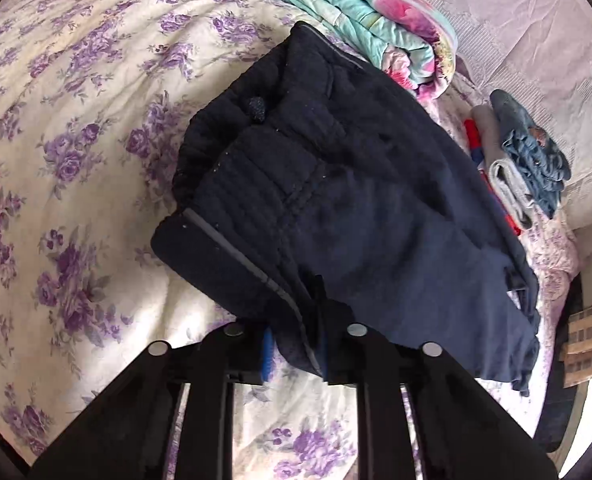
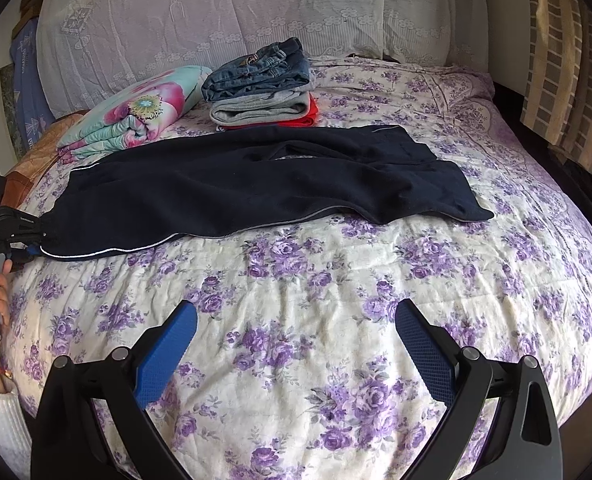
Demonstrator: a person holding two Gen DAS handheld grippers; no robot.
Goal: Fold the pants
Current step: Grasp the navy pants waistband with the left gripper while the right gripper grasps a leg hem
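From the left wrist camera, the left gripper has its fingers pinched on the waist end of the dark navy pants, with the cloth bunched between the blue pads and the grey side stripe running straight into the grip. The pants lie across the floral bedspread, waistband nearest this camera. To do this step well I would keep that pinch firm and deep enough to catch both layers (a shallow bite on knit cloth tends to slip), and lift only a little, so the legs stay flat on the bed rather than dragging into creases. Beyond the pants sits a rolled floral quilt, touching or just beside the far edge of the cloth — I cannot tell which.

From the right wrist camera, the right gripper hovers over bare bedspread with its fingers spread wide, holding nothing. The pants stretch sideways across the bed ahead of it, legs to the right, one leg lying partly over the other. This gripper likely needs to take the cuff end so both ends move together. A stack of folded clothes stands just behind the pants — a fold carried that way could knock it.
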